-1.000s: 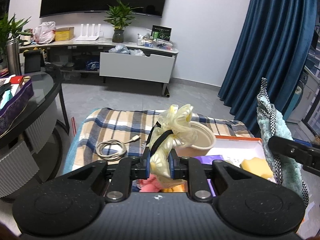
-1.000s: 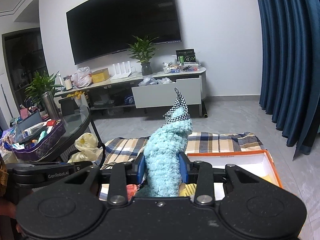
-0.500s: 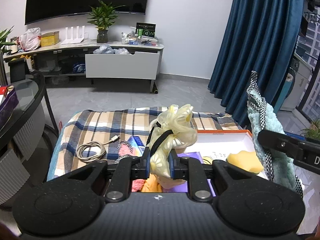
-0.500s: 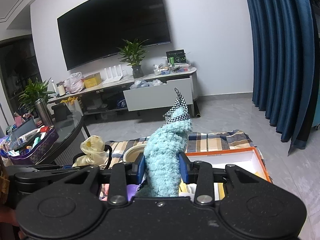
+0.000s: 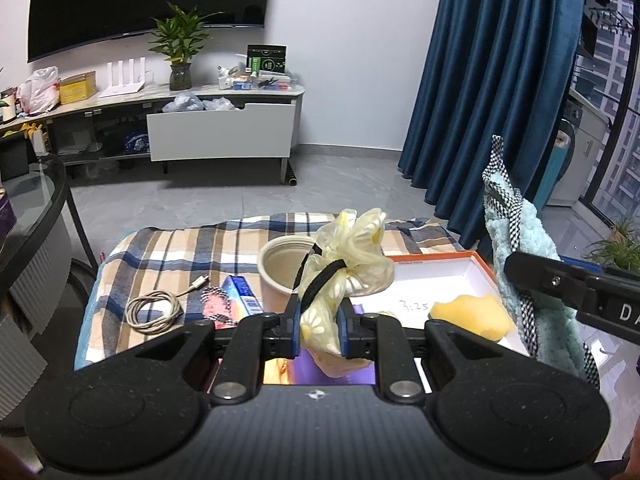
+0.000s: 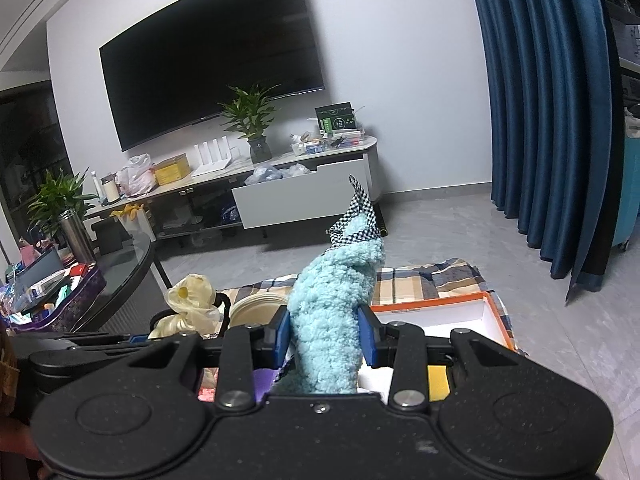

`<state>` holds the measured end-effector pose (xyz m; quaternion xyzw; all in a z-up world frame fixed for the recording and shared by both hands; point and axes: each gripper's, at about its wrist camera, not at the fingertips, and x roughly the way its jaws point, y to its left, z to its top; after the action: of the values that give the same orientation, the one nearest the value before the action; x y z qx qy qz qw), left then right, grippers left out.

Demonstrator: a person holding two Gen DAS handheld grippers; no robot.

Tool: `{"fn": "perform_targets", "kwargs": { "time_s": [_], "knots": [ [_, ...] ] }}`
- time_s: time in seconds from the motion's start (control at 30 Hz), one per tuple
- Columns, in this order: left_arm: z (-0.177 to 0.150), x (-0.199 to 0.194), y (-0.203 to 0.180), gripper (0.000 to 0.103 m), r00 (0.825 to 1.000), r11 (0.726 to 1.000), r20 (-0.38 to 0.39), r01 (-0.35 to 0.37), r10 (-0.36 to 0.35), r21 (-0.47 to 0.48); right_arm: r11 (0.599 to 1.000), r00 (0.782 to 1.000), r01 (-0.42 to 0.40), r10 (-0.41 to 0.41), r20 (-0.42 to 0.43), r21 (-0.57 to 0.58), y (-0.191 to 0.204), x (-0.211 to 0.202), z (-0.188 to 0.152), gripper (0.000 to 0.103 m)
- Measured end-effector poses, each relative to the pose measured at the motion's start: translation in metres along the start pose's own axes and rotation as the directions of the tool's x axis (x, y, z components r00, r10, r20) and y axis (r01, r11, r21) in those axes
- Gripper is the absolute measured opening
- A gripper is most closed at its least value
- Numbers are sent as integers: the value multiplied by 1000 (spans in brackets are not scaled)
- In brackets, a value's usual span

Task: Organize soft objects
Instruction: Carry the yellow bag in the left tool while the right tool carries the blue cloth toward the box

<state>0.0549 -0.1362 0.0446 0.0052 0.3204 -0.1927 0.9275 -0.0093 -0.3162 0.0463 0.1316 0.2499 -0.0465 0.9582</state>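
Below both hands, a plaid-covered counter [image 5: 168, 248] carries the orange-rimmed box [image 5: 436, 258]. Left fingers [image 5: 319, 326] pinch the yellow scrunchie [image 5: 348, 264] upright; right fingers [image 6: 324, 334] squeeze the blue cloth [image 6: 336, 300], directly above that box.

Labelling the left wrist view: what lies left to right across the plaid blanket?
Coiled white cable → blue packet → beige paper cup → yellow sponge in the orange-rimmed white box.

Left wrist view: sits just behind the left gripper [image 5: 319, 325], angled down and forward over the plaid-covered low table [image 5: 168, 252].
Right wrist view: behind the right gripper [image 6: 325, 335], aimed higher, toward the wall-mounted black television [image 6: 212, 56].
Shared: orange-rimmed white box [image 5: 432, 276] [image 6: 460, 312], white TV cabinet [image 5: 220, 132] [image 6: 304, 196], blue curtains [image 5: 496, 80] [image 6: 548, 100].
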Motion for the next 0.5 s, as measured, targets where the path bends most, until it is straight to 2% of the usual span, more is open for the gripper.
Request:
{"fn": "perform_targets", "kwargs": {
  "time_s": [0.5],
  "knots": [
    [2,9,-19,20,999,999,-11,34,-34,41,999,1000,28,-28,9,28,-14,-4,0,44]
  ]
}}
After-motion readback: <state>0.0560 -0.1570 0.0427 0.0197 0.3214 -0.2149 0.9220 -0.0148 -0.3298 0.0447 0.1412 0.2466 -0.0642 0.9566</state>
